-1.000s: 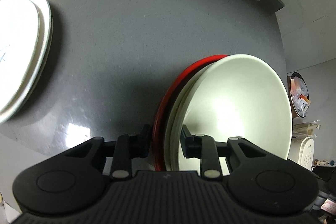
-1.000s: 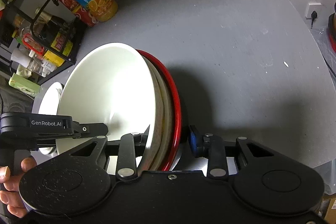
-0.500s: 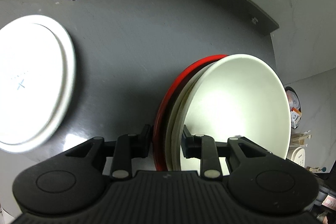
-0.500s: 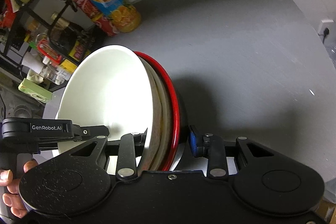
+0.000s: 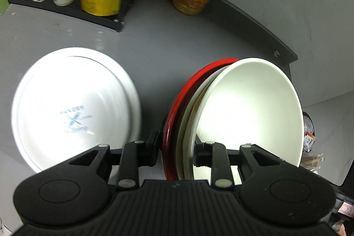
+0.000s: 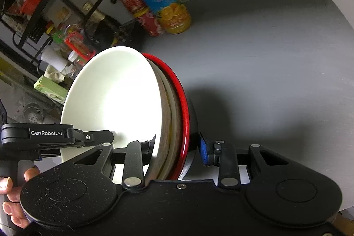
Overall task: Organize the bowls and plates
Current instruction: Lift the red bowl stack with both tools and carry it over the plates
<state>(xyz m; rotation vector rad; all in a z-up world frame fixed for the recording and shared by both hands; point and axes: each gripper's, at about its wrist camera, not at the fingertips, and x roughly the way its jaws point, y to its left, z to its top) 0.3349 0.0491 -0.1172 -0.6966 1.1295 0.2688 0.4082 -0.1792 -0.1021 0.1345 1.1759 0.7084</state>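
Observation:
A stack of nested bowls hangs tilted on edge above the grey counter (image 5: 177, 41): a white bowl (image 5: 247, 116) innermost, a beige one behind it, and a red-rimmed bowl (image 5: 177, 107) outermost. My left gripper (image 5: 176, 147) is shut on the stack's rim on one side. In the right wrist view the white bowl (image 6: 115, 98) and red bowl (image 6: 182, 98) sit between the pads of my right gripper (image 6: 177, 145), shut on the opposite rim. White plates (image 5: 75, 103) lie stacked on the counter, left of the left gripper.
A black rack (image 5: 66, 3) with jars and tins stands at the back left. Beside it are a red can (image 6: 143, 14) and an orange juice bottle (image 6: 163, 1). The counter ends at the wall behind and at an edge on the right (image 5: 292, 59). A hand (image 6: 11, 191) holds the left gripper's handle.
Both grippers have carried the bowl stack up and toward the rack and bottles. The white plates have slid from the left edge of the left wrist view to beside the left fingers.

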